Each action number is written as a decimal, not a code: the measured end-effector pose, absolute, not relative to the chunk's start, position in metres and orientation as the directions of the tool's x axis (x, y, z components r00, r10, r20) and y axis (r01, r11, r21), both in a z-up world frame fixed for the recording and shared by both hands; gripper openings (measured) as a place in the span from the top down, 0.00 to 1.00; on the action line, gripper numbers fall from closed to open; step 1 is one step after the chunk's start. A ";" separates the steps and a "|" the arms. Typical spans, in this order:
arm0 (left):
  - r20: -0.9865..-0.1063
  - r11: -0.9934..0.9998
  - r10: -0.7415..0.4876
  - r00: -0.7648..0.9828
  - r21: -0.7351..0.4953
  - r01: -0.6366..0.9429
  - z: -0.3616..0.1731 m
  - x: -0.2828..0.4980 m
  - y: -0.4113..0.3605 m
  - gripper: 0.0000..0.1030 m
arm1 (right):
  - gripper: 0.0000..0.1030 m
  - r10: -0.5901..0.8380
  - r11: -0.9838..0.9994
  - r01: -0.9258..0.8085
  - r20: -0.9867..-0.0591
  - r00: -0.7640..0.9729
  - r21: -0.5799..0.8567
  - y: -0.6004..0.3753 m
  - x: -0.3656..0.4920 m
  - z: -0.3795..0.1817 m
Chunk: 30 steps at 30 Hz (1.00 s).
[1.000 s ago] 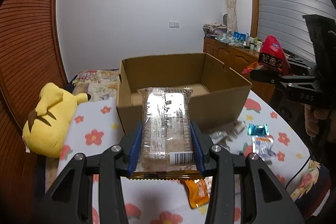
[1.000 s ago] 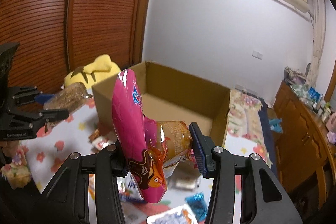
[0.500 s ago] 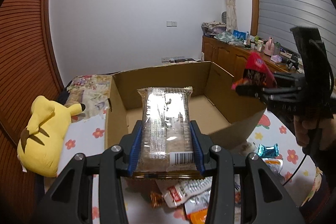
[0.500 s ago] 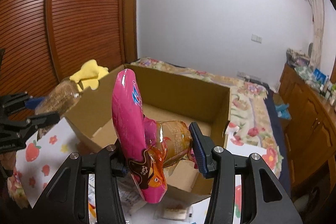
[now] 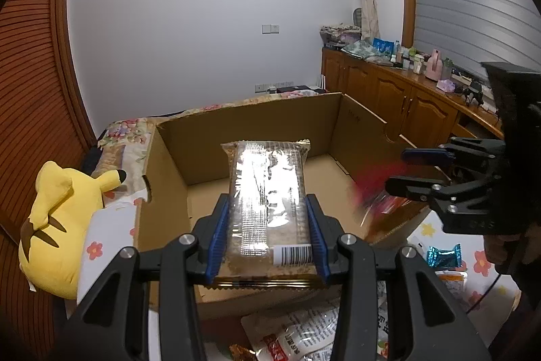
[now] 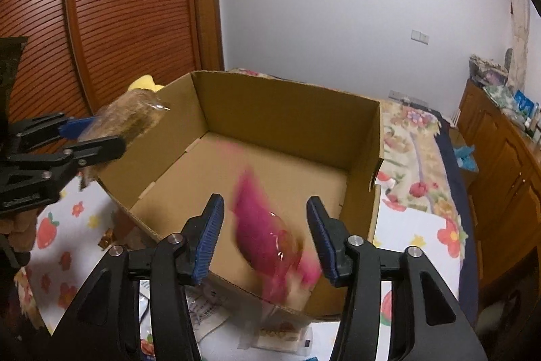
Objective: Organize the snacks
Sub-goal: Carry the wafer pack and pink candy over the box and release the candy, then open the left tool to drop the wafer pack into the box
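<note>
The left gripper (image 5: pixel 267 239) points forward and slightly downward over the near wall of the open cardboard box (image 5: pixel 243 124), its blue pads closed narrowly on the long sides of a clear-wrapped biscuit pack (image 5: pixel 268 192). The pack juts out ahead of the jaws above the box floor; glare on the wrapper hides most of its print, and only a barcode near the right pad is readable as such.

The right gripper (image 6: pixel 265 239) tilts down toward the near right corner of the same box. Its jaws have just been opening and now stand wide, both pads clear of the pink snack bag (image 6: pixel 270 239) between them. The bag is smeared by motion blur, so its exact outline and whether it touches the cardboard cannot be made out; it sits over the near wall of the box. In the left wrist view the same bag appears only as a red blur beneath the right gripper's fingers (image 5: pixel 416 185).

A hand (image 5: pixel 507 242) grips the right tool at the far right edge, mostly cut off. A yellow plush toy (image 5: pixel 57 225) lies left of the box on the flowered cloth (image 5: pixel 473 259). Loose snack packets (image 5: pixel 304 337) lie near the box, partly hidden behind the left gripper's body, and a blue-wrapped sweet (image 5: pixel 443 254) rests to the right.
</note>
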<state>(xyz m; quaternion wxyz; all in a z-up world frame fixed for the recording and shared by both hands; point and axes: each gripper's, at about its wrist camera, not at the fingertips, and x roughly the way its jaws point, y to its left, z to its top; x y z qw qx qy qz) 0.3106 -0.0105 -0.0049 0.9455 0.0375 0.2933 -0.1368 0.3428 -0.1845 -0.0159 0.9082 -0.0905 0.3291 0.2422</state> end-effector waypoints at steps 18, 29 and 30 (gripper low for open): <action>-0.601 0.964 -0.220 0.768 -0.015 0.265 -0.017 0.329 -0.019 0.55 | 0.41 0.428 0.844 -0.536 -0.603 0.673 0.002 -0.182 0.314 -0.002; -0.563 0.961 -0.239 0.791 -0.020 0.276 0.000 0.291 -0.018 0.49 | 0.37 0.398 0.869 -0.494 -0.587 0.705 -0.004 -0.194 0.290 0.009; -0.557 0.960 -0.241 0.794 -0.016 0.280 0.002 0.282 -0.018 0.48 | 0.36 0.395 0.873 -0.488 -0.583 0.710 -0.003 -0.196 0.285 0.011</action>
